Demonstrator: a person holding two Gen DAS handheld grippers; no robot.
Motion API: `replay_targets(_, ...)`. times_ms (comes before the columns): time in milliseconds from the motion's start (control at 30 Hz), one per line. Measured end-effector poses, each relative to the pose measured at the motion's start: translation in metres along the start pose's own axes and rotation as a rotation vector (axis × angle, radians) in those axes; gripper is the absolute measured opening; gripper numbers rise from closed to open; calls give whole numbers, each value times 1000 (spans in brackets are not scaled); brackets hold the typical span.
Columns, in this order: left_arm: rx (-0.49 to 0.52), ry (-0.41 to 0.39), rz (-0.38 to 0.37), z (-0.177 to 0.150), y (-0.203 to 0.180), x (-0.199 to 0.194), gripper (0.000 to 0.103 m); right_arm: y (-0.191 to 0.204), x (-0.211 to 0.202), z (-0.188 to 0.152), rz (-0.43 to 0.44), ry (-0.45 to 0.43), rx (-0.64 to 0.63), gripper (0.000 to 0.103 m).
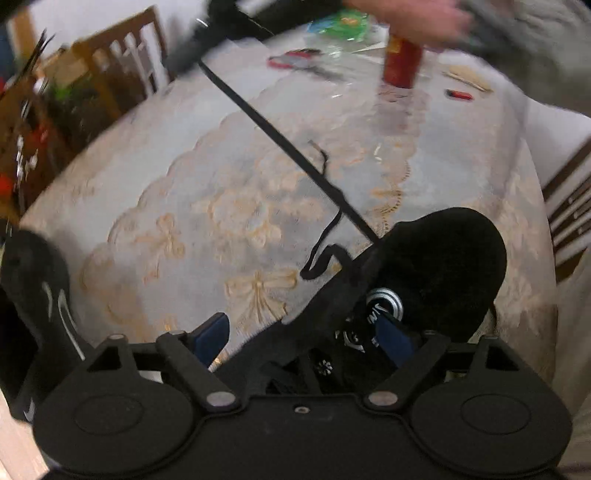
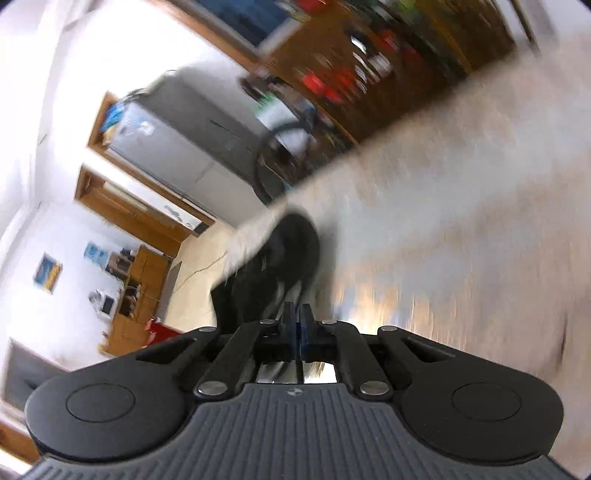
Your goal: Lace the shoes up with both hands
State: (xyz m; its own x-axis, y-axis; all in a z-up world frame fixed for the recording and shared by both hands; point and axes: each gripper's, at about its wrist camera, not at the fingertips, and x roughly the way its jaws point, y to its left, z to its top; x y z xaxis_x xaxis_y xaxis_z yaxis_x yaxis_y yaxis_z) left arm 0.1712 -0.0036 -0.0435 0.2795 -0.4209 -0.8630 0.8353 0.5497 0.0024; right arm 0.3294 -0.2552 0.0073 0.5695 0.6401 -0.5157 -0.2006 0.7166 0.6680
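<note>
In the left wrist view my left gripper (image 1: 301,325) stands open over the near end of a black shoe (image 1: 447,266). The shoe's side flap lies between the blue pads (image 1: 212,332), which do not press on it. A black lace (image 1: 280,140) runs taut from the shoe up to the far left, where my blurred right gripper (image 1: 192,51) is shut on it. A loose lace end (image 1: 319,251) curls on the tablecloth. A second black shoe (image 1: 37,288) with white marks lies at the left edge. In the right wrist view the right gripper (image 2: 298,317) has its jaws together; the lace is not discernible there.
A table with a lace-patterned cloth (image 1: 207,192) holds a red can (image 1: 400,62), a red lighter (image 1: 460,95) and small clutter at the far side. A person's hand (image 1: 417,18) is above the can. Wooden chairs (image 1: 122,62) stand at the table's left and right.
</note>
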Motion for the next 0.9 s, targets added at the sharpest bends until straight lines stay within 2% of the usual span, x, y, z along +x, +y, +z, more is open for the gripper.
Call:
replay_targets(67, -11, 6, 34, 1, -4, -1, 86, -21, 22, 30, -42, -71, -13, 3)
replay_targets(133, -41, 24, 56, 3, -6, -1, 88, -42, 50, 43, -98, -60, -15, 1)
replay_targets(233, -60, 30, 105, 5, -9, -4, 90, -60, 69, 29, -109, 82, 39, 8)
replay_targets(267, -58, 29, 123, 5, -10, -6, 90, -61, 66, 19, -97, 140, 56, 17)
replay_targets(300, -50, 25, 141, 4, -13, -9, 89, -56, 54, 7, -96, 181, 46, 39)
replay_targets(367, -32, 16, 172, 3, -19, -15, 89, -45, 28, -18, -95, 258, 19, 59)
replay_targets(433, -21, 5, 193, 0, -22, -20, 89, -33, -8, -46, -101, 334, 24, 61)
replay_targets(567, -9, -16, 190, -3, -24, -33, 89, -22, -46, -94, -62, 458, 240, 61)
replay_targets(633, 12, -20, 179, -4, -22, -42, 89, -13, -41, -109, -8, 513, 306, 61)
replay_targets(667, 32, -21, 169, -4, -21, -45, 89, -9, -35, -111, -2, 511, 302, 61)
replay_targets(767, 130, 1, 69, -6, -11, -33, 91, 0, -17, -114, 6, 507, 272, 63)
replay_targets(833, 161, -1, -13, -9, -2, -23, 91, -3, -4, -109, -59, 553, 249, 59)
replay_targets(900, 180, 46, -118, -8, 7, -17, 89, 0, 0, -104, -65, 572, 224, 6)
